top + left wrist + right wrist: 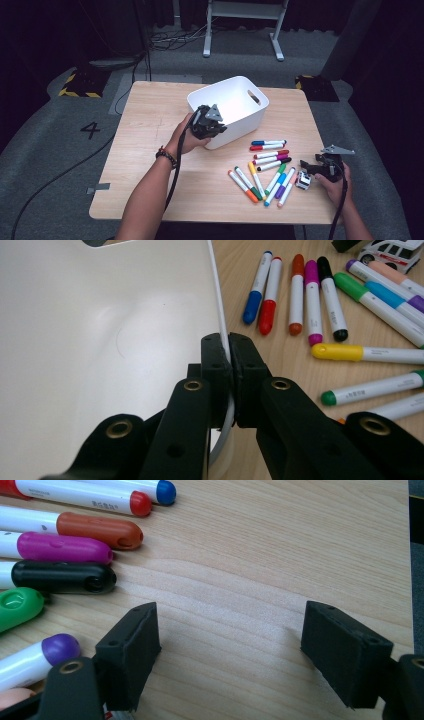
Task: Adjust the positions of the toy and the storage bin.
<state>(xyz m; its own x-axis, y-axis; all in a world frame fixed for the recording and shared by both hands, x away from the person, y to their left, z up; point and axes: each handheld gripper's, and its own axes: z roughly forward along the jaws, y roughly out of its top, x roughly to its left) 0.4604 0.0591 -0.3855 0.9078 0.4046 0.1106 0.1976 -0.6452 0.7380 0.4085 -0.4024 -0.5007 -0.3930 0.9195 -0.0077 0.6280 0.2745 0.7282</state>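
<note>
Wooden table [150,165] carries everything. White bin [235,107] stands at far middle of table, upright. Left gripper [207,122] clamped on bin rim at near wall, one jaw inside, one outside. Markers [267,167] lie loose on table, right of bin, near front edge. Right gripper [320,170] rests just beside markers, jaws wide apart, nothing between them. Small toy car [303,180] touches right gripper's left side.

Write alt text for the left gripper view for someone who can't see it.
The left tool is shut on the rim of a white bin, one jaw inside the wall and one outside. Beside the bin, capped markers lie scattered on the wooden table.
</note>
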